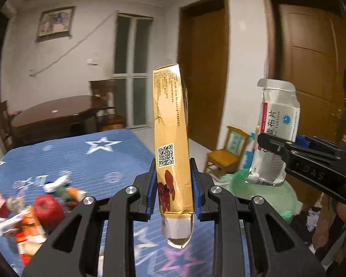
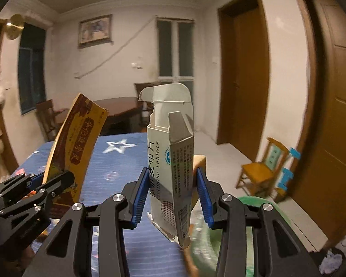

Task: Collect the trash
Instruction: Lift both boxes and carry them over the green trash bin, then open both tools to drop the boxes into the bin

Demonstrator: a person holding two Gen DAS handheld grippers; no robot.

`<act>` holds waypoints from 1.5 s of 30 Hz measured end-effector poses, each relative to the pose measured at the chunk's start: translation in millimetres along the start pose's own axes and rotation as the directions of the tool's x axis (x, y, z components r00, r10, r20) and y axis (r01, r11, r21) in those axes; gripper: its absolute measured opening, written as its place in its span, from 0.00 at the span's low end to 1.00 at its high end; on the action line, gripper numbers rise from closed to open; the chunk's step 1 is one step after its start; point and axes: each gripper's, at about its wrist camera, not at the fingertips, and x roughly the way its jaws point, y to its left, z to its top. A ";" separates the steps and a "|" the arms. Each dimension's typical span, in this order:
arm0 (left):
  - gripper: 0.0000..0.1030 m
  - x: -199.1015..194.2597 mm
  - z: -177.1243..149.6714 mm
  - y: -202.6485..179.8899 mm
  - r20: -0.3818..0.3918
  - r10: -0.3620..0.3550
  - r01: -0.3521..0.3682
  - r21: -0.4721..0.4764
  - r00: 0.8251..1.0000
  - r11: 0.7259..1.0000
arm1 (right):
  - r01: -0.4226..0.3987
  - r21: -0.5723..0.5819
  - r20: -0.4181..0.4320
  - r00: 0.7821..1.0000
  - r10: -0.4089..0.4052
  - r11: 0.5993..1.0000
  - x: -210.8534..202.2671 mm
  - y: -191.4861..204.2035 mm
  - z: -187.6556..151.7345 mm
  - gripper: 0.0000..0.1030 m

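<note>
The left gripper [image 1: 173, 187] is clamped on a flattened tan carton [image 1: 171, 138] standing upright between its blue pads, above the blue star-patterned cloth [image 1: 92, 159]. The right gripper [image 2: 173, 196] pinches a white tablet box [image 2: 170, 161] (top flaps open) beside it, near a green bag [image 1: 265, 191]; more litter [image 1: 27, 210] lies on the cloth.

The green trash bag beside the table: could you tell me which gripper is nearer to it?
Right. The right gripper, holding the white tablet box, is beside the green trash bag; the left gripper, holding the yellow box, is over the blue tablecloth.
</note>
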 end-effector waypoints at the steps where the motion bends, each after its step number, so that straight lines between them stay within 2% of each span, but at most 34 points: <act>1: 0.24 10.2 2.6 -10.5 -0.014 -0.026 0.026 0.004 1.000 1.000 | 0.013 0.013 -0.017 1.000 -0.013 1.000 3.8 -18.5 -0.2 0.41; 6: 0.24 49.9 6.3 -43.4 -0.076 -0.117 0.119 0.019 0.990 0.993 | 0.077 0.060 -0.102 0.992 -0.071 0.995 28.1 -103.3 -7.4 0.41; 9: 0.24 77.0 8.8 -63.0 -0.126 -0.175 0.178 0.018 0.977 0.984 | 0.104 0.091 -0.163 0.983 -0.088 0.990 44.3 -148.6 -14.5 0.41; 13: 0.24 117.1 7.7 -86.9 -0.211 -0.239 0.245 0.003 0.948 0.969 | 0.126 0.137 -0.252 0.964 -0.088 0.983 74.0 -207.1 -29.0 0.41; 19: 0.24 162.5 -6.5 -121.7 -0.322 -0.274 0.286 -0.013 0.906 0.958 | 0.156 0.175 -0.352 0.932 -0.086 0.972 108.6 -257.9 -60.7 0.41; 21: 0.24 173.6 -12.5 -125.2 -0.354 -0.281 0.296 -0.015 0.892 0.955 | 0.162 0.181 -0.370 0.925 -0.086 0.970 113.4 -253.9 -72.3 0.41; 26: 0.24 186.2 -26.5 -130.0 -0.403 -0.288 0.299 -0.037 0.869 0.954 | 0.175 0.192 -0.406 0.910 -0.084 0.966 137.1 -261.7 -97.3 0.41; 30: 0.24 196.1 -29.4 -130.6 -0.427 -0.284 0.293 -0.045 0.859 0.955 | 0.177 0.195 -0.419 0.904 -0.081 0.965 149.5 -262.7 -112.2 0.41; 45: 0.24 194.2 -30.4 -143.4 -0.433 -0.276 0.286 -0.044 0.858 0.957 | 0.182 0.190 -0.418 0.904 -0.089 0.965 112.1 -225.6 -112.0 0.42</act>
